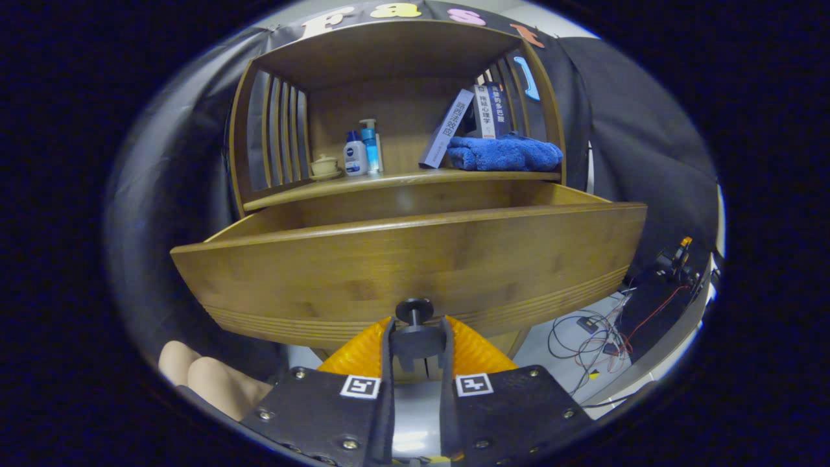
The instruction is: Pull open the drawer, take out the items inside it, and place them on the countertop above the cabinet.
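A wooden cabinet has its drawer [415, 266] pulled out toward me, the front panel wide across the view. A dark round knob [415, 311] sticks out from the panel's lower middle. My gripper [417, 334] is shut on that knob, its orange-backed fingers [363, 347] pressing its stem from both sides. The drawer's inside is hidden behind the front panel. Above it lies the countertop [402, 181], a shelf under the cabinet's upper frame.
On the countertop stand a small cup on a saucer [324, 167], two bottles [362, 152], leaning books [467, 126] and a folded blue towel [506, 154]. Cables [596, 331] lie on the floor to the right. A person's knees [207, 379] show at lower left.
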Demonstrator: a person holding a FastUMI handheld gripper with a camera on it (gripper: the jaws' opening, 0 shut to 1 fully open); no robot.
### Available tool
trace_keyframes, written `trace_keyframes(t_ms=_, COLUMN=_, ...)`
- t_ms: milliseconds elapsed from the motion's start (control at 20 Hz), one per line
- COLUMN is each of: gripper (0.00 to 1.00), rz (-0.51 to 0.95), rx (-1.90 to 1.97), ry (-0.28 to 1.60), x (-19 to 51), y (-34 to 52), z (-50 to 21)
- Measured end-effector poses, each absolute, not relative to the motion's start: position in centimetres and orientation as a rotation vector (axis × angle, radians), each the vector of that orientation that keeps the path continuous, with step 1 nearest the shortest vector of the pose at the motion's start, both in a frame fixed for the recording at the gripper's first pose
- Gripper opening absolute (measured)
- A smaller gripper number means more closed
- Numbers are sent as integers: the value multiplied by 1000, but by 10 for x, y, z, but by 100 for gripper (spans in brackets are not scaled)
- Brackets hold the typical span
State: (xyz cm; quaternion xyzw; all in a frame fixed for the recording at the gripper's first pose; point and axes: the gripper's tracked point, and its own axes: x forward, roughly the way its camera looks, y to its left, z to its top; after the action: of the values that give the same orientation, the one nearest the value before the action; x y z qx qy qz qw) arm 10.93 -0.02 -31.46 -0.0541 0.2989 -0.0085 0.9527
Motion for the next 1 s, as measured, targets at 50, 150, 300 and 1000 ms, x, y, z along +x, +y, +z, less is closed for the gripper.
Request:
trace_keyframes(t_ms=50, gripper=28, rz=-18, rx=-112, ry=608, x=109, y=-1, z=-314)
trace_keyframes(t_ms=150, gripper=28, rz=-16, rx=-114, ry=610, x=108, y=0, z=-314)
trace_keyframes(t_ms=300, gripper=28, rz=-5, rx=-137, ry=616, x=106, y=-1, z=-313)
trace_keyframes(t_ms=1000, gripper=46, rz=66, rx=-238, ry=616, x=73, y=-3, z=-300)
